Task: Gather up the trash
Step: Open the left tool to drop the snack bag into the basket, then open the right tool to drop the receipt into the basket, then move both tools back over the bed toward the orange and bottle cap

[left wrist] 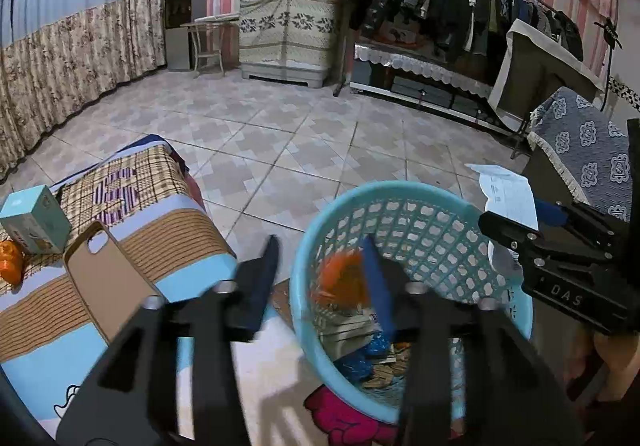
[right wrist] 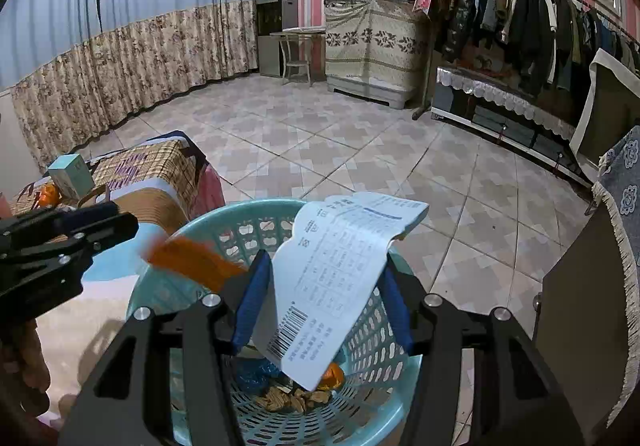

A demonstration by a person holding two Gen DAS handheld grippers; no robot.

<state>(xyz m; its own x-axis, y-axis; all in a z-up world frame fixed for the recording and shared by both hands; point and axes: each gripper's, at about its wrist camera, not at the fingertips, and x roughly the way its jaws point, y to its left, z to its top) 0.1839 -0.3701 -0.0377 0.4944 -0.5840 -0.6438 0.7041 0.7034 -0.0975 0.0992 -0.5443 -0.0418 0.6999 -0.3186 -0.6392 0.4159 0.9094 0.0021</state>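
Note:
A light blue plastic basket stands on the floor by the bed and holds trash: blue wrappers, tan scraps, small boxes. It also shows in the right wrist view. My left gripper is open at the basket's near rim; a blurred orange wrapper is in the air between its fingers, over the basket, also seen in the right wrist view. My right gripper is open over the basket, with a white printed paper slip lying loose between its blue pads; the slip shows too in the left wrist view.
On the bed lie a tan phone case, a teal box and an orange bag. A dark cabinet with blue patterned cloth stands right of the basket. A clothes rack lines the far wall.

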